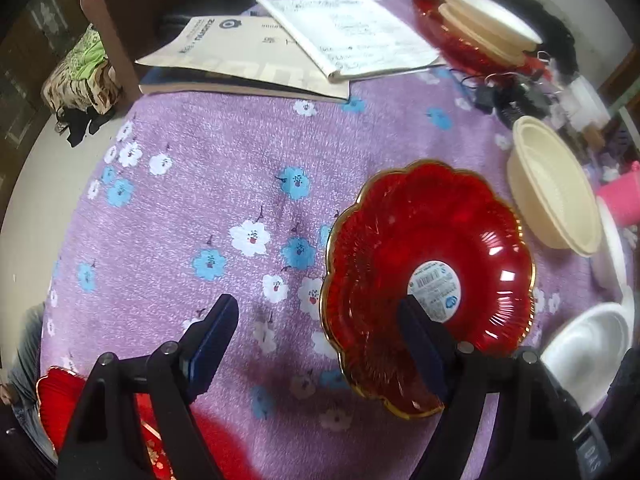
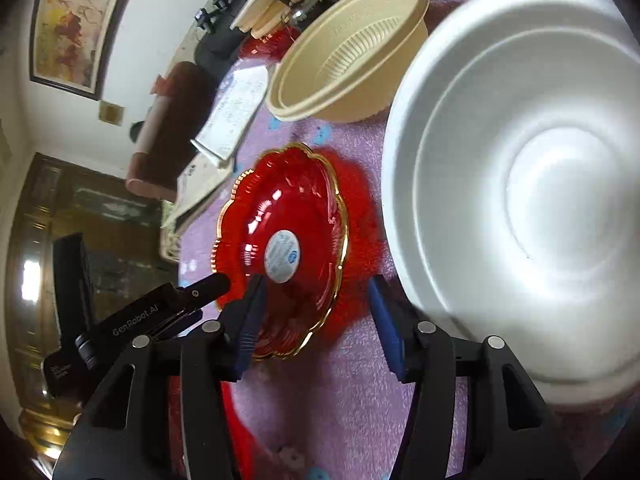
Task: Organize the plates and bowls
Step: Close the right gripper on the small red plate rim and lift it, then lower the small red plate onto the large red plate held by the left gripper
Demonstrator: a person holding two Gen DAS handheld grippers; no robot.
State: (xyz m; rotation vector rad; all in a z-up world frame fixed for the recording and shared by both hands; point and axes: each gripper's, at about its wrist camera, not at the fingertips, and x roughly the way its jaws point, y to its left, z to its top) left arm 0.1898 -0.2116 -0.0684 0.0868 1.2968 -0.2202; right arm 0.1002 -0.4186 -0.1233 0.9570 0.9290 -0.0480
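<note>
A red scalloped plate (image 1: 428, 280) with a gold rim and a round label lies on the purple flowered cloth. My left gripper (image 1: 320, 344) is open, its right finger over the plate's near edge. In the right wrist view the same plate (image 2: 296, 216) lies ahead of my open, empty right gripper (image 2: 316, 320), whose left finger overlaps the plate's near rim. A big white bowl (image 2: 532, 184) sits close on the right. A cream bowl (image 2: 352, 56) stands beyond it; it also shows in the left wrist view (image 1: 556, 184).
Books and papers (image 1: 280, 48) lie at the cloth's far side. A stack of cream bowls on a red plate (image 1: 480, 28) stands far right, with cables nearby. Another red plate (image 1: 56, 396) is at the near left. A pink cup (image 1: 620, 200) is at right.
</note>
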